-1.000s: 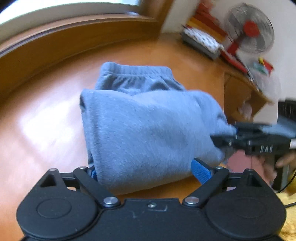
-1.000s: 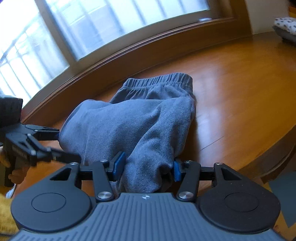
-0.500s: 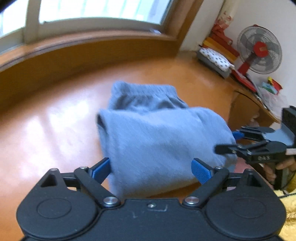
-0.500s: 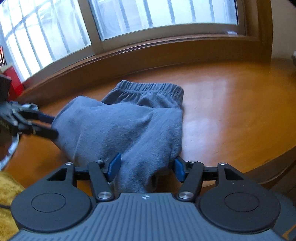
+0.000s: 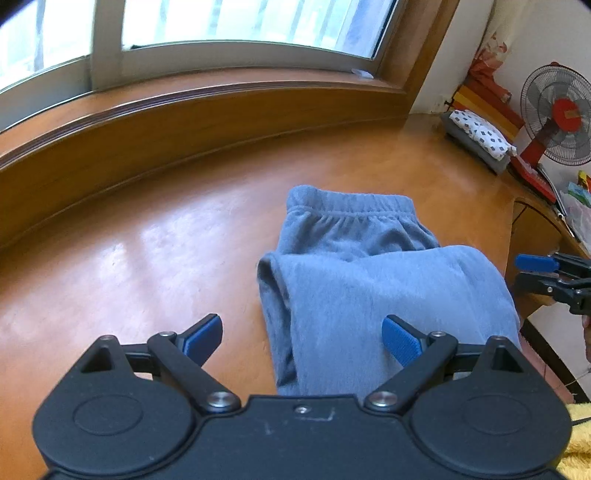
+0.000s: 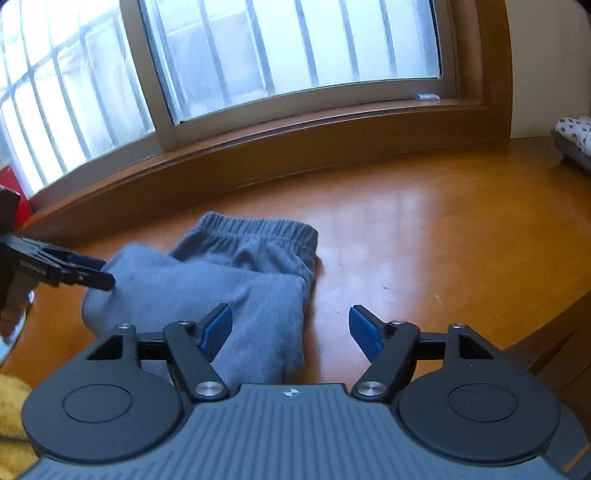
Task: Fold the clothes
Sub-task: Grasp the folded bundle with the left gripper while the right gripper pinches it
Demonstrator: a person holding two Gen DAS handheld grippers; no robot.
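- The grey-blue sweatpants [image 5: 373, 280] lie folded on the wooden table [image 5: 147, 258], in the middle of the left wrist view, elastic waistband toward the window [image 5: 236, 33].
- The left tongs [image 5: 302, 341] are spread; the folded cloth's left edge lies between the blue pads [image 5: 400, 345], which do not press it.
- The right tongs [image 6: 290, 332] are opening; the cloth's right edge lies between the pads, apart from the right one, while the left pad [image 6: 216, 328] overlaps the cloth and contact cannot be told.
- In the right wrist view, the left tongs sit at the cloth's left end, middle left of the frame.
- Small white lettering on the left tongs is too blurred to read.
- A red-hubbed fan [image 5: 559, 118] stands upper right in the left wrist view.
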